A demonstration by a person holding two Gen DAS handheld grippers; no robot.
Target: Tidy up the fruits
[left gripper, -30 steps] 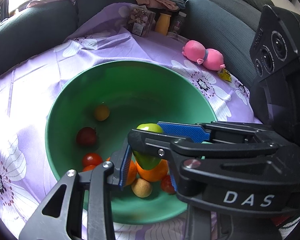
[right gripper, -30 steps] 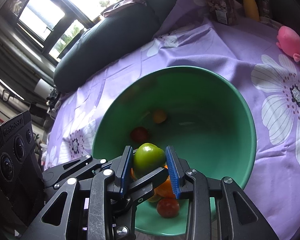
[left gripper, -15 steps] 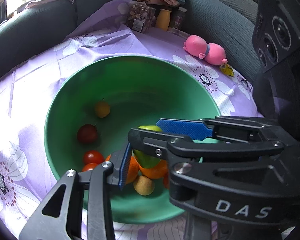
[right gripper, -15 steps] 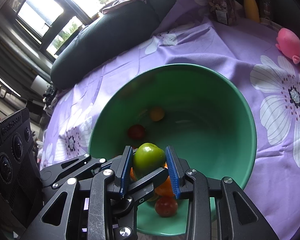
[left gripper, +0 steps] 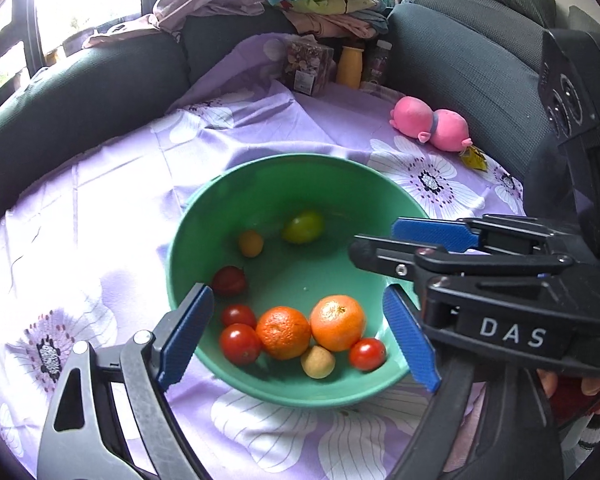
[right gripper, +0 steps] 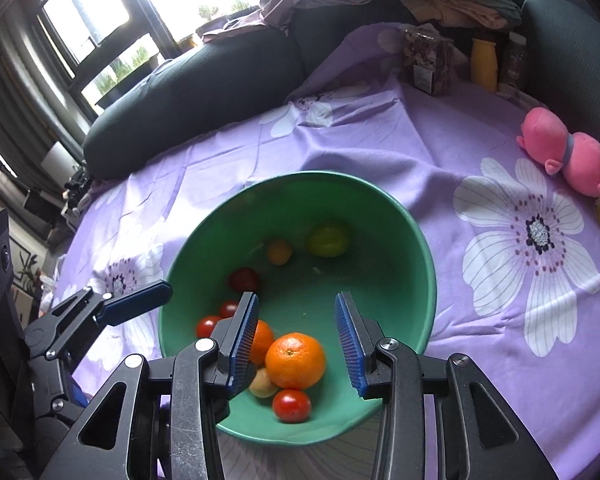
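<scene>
Both grippers hover over a green bowl [right gripper: 420, 240] on a worktop draped in purple floral cloth [right gripper: 380, 140]. The right gripper [right gripper: 297, 340] has its jaws apart and empty; the left gripper [left gripper: 296, 334] likewise has its jaws apart and empty. A green fruit [right gripper: 327, 240] lies in the bowl, well ahead of the right jaws, near a small yellow fruit [right gripper: 279, 251]. Two oranges [left gripper: 337, 322] and tomatoes [left gripper: 240, 343] sit between the left jaws. Judged best now: lift straight up, clear of the rim, before seeking any more fruit.
</scene>
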